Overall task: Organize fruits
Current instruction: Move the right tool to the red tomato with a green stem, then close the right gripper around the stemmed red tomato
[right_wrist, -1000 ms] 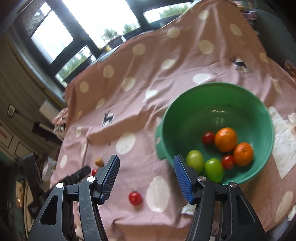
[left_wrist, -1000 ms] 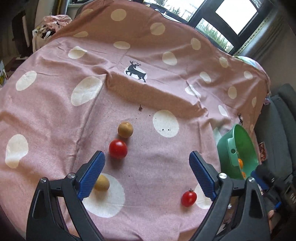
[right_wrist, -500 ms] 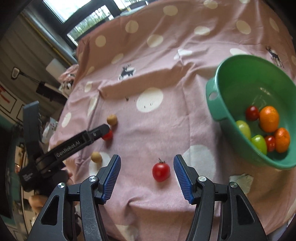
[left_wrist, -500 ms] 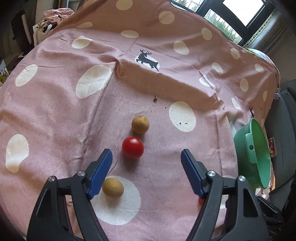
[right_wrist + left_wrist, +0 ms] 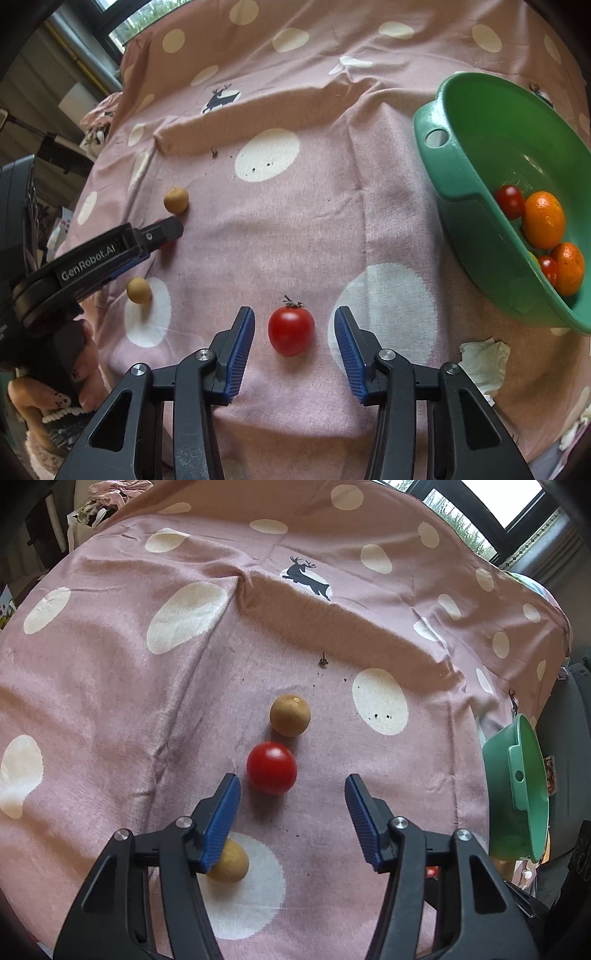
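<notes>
Landmark: the green bowl (image 5: 480,206), sitting on the spotted pink cloth (image 5: 314,206) and already holding oranges and small tomatoes.

The right gripper (image 5: 294,350) is standing with jaws wide apart and holding nothing, straddling the stemmed tomato (image 5: 291,331), which is lying near the bowl's left side; this placement suggests a pinch is being prepared.

The left gripper (image 5: 291,812) is likewise gaping empty, lining up on the smooth red tomato (image 5: 272,767), well apart from the bowl. Two tan fruits are lying farther left: one (image 5: 290,715) just beyond that tomato, the other (image 5: 229,860) partly hidden under the left finger.
</notes>
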The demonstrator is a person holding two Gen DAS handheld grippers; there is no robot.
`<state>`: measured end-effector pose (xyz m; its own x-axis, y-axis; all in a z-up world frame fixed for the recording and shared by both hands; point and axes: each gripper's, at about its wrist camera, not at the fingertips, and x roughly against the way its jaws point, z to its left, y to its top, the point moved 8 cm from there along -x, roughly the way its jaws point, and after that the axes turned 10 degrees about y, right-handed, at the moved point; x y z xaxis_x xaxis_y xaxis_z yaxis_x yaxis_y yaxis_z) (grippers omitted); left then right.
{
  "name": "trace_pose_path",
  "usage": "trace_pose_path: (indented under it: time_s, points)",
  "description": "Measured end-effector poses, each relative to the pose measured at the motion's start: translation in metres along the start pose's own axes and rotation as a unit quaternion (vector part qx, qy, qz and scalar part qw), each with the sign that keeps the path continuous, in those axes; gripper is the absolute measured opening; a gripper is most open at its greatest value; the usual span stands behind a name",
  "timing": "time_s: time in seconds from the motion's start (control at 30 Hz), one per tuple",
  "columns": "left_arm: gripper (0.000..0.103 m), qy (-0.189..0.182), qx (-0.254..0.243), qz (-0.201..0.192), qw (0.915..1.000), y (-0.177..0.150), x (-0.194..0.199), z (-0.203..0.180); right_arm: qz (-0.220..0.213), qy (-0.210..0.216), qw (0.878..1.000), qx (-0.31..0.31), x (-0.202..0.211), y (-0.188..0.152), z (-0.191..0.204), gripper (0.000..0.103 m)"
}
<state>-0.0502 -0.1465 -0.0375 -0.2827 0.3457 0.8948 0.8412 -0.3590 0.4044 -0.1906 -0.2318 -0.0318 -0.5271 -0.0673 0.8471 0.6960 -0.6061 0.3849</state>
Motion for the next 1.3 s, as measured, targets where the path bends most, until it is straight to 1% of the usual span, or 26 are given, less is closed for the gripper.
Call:
trace_pose_path:
  time_s: [0.07, 0.2, 0.33, 0.4, 0.53, 0.6, 0.67, 0.87, 1.1, 1.3]
  points:
    - [0.053, 0.002, -0.001, 0.001, 1.0000, -0.001, -0.001, 0.000, 0.006, -0.003, 1.000, 0.006, -0.003, -0.001, 0.001, 0.047]
    - [0.051, 0.007, 0.000, 0.006, 1.0000, -0.001, -0.006, 0.000, 0.014, -0.009, 1.000, 0.016, -0.006, -0.003, 0.002, 0.044]
    - [0.045, 0.011, -0.003, 0.003, 0.9999, 0.000, -0.007, 0.000, 0.017, -0.012, 1.000, 0.018, -0.007, -0.004, 0.000, 0.043]
    - [0.042, 0.014, -0.004, 0.001, 0.9999, 0.000, -0.007, 0.000, 0.019, -0.016, 0.999, 0.020, -0.008, -0.004, 0.000, 0.039]
    - [0.025, 0.023, -0.008, -0.008, 0.9997, 0.002, -0.009, 0.000, 0.021, -0.016, 0.999, 0.023, -0.011, -0.005, 0.001, 0.036]
    - [0.026, 0.024, -0.010, -0.011, 0.9996, 0.003, -0.010, 0.000, 0.023, -0.020, 0.999, 0.027, -0.012, -0.005, 0.001, 0.032]
    - [0.027, 0.025, -0.013, -0.013, 0.9995, 0.003, -0.010, -0.001, 0.024, -0.022, 0.999, 0.030, -0.013, -0.005, 0.001, 0.031]
    - [0.026, 0.024, -0.018, -0.017, 0.9994, 0.004, -0.011, -0.003, 0.020, -0.023, 0.999, 0.033, -0.014, -0.005, 0.002, 0.030]
    - [0.026, 0.010, -0.014, -0.023, 0.9996, 0.002, -0.003, -0.004, 0.015, -0.021, 0.999, 0.030, -0.014, -0.003, 0.003, 0.029]
    - [0.026, 0.001, -0.011, -0.028, 0.9996, 0.002, 0.004, -0.003, -0.009, -0.012, 1.000, 0.023, -0.005, 0.003, 0.003, 0.029]
